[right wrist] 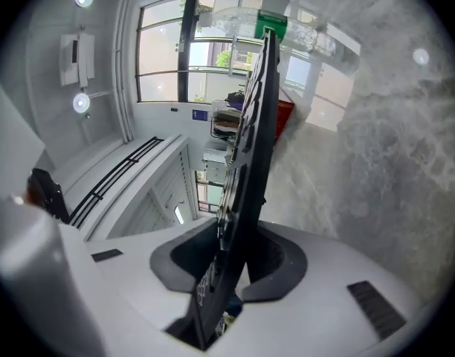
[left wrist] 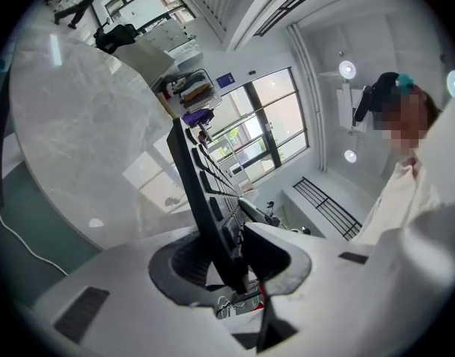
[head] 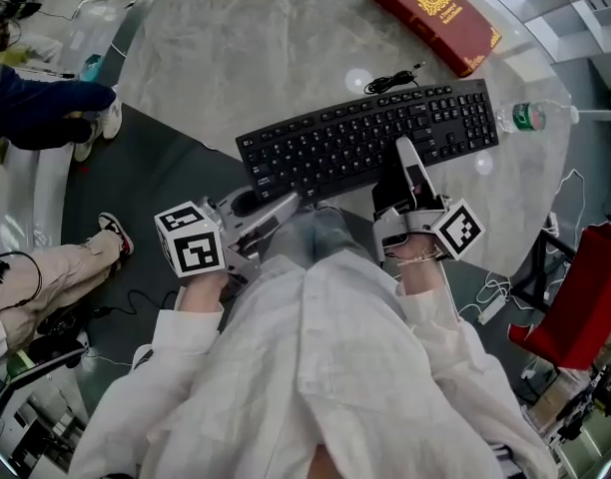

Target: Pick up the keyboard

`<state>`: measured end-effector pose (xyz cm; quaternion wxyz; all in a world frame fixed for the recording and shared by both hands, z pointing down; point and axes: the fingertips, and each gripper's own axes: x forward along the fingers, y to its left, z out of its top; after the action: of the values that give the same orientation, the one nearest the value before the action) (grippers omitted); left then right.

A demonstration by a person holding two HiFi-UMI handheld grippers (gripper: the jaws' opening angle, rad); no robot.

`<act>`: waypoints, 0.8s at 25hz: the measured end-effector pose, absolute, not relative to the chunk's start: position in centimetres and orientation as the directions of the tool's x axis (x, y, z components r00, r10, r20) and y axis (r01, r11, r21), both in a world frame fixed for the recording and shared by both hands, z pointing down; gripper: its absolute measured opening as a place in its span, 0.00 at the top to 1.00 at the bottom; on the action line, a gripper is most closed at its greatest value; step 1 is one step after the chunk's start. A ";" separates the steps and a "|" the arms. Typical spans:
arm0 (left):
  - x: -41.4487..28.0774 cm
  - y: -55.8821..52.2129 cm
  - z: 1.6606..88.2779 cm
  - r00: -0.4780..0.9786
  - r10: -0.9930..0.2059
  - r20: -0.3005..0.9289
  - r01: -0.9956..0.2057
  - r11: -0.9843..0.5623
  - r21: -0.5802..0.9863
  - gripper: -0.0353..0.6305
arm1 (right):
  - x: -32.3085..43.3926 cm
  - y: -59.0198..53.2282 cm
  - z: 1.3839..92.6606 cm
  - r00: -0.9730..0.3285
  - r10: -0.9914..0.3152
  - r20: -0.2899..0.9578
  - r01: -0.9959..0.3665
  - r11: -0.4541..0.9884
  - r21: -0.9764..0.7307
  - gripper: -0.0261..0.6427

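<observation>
A black keyboard (head: 365, 138) hangs over the round marble table (head: 236, 48), held by its near long edge. My left gripper (head: 286, 203) is shut on the keyboard's near left corner. My right gripper (head: 405, 158) is shut on the near edge further right, its upper finger lying across the keys. In the left gripper view the keyboard (left wrist: 205, 199) stands edge-on, pinched between the pads of the gripper (left wrist: 231, 262). The right gripper view shows the same: the keyboard (right wrist: 250, 162) edge-on in the gripper (right wrist: 227, 266). Its black cable (head: 390, 81) lies coiled on the table behind it.
A red book (head: 435, 18) lies at the table's far side. A water bottle (head: 530, 116) lies on its side at the right rim. A seated person's leg (head: 46, 277) and another's arm (head: 46, 108) are at the left. A red chair (head: 590, 297) stands right.
</observation>
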<state>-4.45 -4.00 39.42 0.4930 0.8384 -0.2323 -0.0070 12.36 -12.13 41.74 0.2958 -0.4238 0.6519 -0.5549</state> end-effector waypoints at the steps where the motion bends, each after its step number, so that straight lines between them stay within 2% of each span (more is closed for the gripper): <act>1: -4.5 -3.9 38.9 0.895 -0.394 0.210 -0.377 -0.415 0.828 0.78 | 12.3 -11.9 41.0 -0.474 -0.877 0.084 -0.235 0.034 -0.971 0.79; 20: -5.3 -2.8 32.6 0.924 -0.378 0.055 -0.280 -0.571 0.771 0.77 | 11.3 -10.0 31.7 -0.556 -0.831 0.034 -0.397 0.229 -0.889 0.79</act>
<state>-5.30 -2.79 32.62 0.4239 0.8845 -0.1860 -0.0579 11.34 -9.96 31.71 0.2326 -0.4099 0.7485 -0.4665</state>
